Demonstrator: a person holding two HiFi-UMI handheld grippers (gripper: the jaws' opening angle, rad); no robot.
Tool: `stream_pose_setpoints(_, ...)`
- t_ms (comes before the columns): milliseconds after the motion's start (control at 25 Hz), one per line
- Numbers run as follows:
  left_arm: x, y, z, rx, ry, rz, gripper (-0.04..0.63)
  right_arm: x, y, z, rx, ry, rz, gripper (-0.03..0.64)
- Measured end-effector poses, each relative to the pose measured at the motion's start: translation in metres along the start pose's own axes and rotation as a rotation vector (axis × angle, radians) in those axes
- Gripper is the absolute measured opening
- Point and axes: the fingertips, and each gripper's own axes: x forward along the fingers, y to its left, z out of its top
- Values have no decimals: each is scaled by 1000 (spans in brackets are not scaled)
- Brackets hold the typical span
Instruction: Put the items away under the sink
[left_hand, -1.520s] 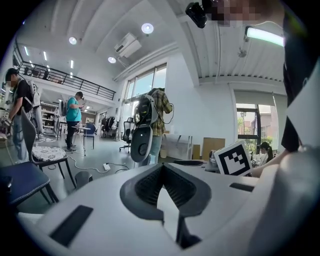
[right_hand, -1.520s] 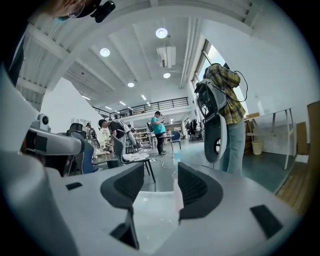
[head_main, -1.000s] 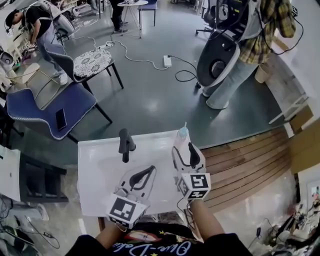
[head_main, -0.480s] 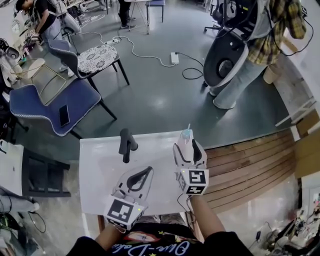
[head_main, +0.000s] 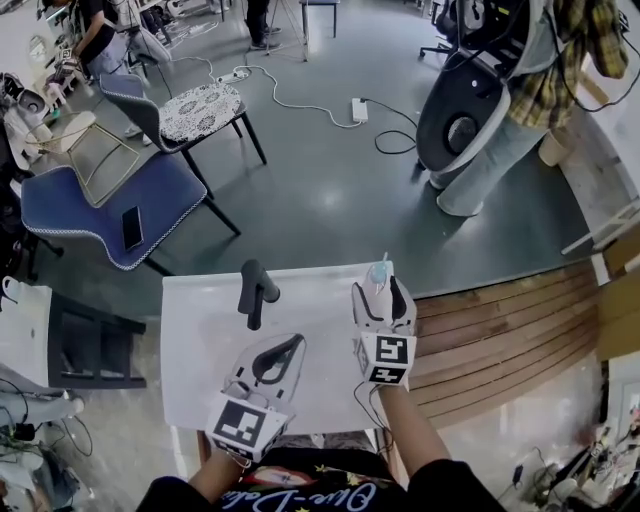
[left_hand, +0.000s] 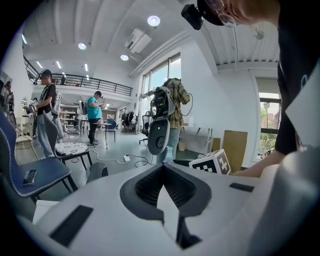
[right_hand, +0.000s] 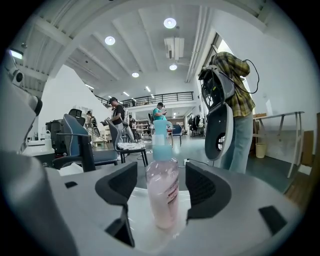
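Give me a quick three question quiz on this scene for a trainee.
1. True or false: the right gripper is clamped on the pink bottle.
2. What lies on the white table left of the bottle? A a dark grey object, B a mug, C a sponge.
3. What colour is the bottle's pump top?
Key: 1 false: its jaws have just been opening, the bottle untouched between them; 2 A; 3 blue.

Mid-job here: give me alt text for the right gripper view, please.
A pink pump bottle stands upright on the white table between the jaws of the right claw, which have just been opening and sit wide apart, touching neither side. Behind are chairs and a person in a plaid shirt.
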Motion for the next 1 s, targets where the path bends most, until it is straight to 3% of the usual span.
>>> stream_pose_setpoints(840,-7,12,-16,-21,38,47,6,26,-9,-20,0,-2,-47,296)
stream_pose_setpoints(1000,-9,13,-17,-18,39,53,6,26,-9,-18,2,-19,-45,265)
